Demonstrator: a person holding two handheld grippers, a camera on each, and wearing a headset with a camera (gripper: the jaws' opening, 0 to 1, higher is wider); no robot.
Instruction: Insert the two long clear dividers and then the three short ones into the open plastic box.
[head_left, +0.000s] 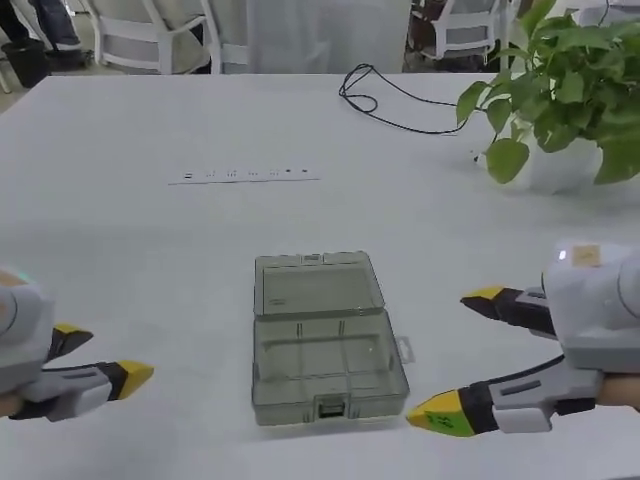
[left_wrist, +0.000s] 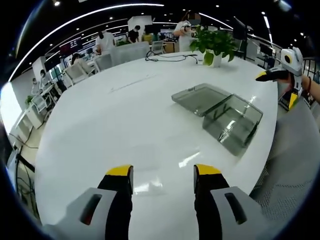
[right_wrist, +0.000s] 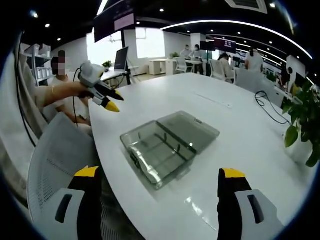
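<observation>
Nearest the person, the left gripper (head_left: 112, 354) hovers low over the surface (head_left: 150, 250), to the left of the box. Its fingers are parted and hold nothing. The right gripper (head_left: 455, 358) hangs just right of the box, its fingers spread wider and likewise empty.

Between them sits the plastic box (head_left: 300, 400), open, with its lid (head_left: 318, 285) folded flat on the far side. Whether any divider is already seated among the ribs inside cannot be told.

Further out, well apart from the box, a thin pale strip (head_left: 245, 176) lies on the surface. This is judged to be the clear dividers. Beyond it are a black cable (head_left: 380, 95) and a potted plant (head_left: 565, 90).

Assessment: the task appears to be at its start, with no divider in hand. The next move calls for a reach past the box to the strip, then a thin-edge pinch on one long divider.
</observation>
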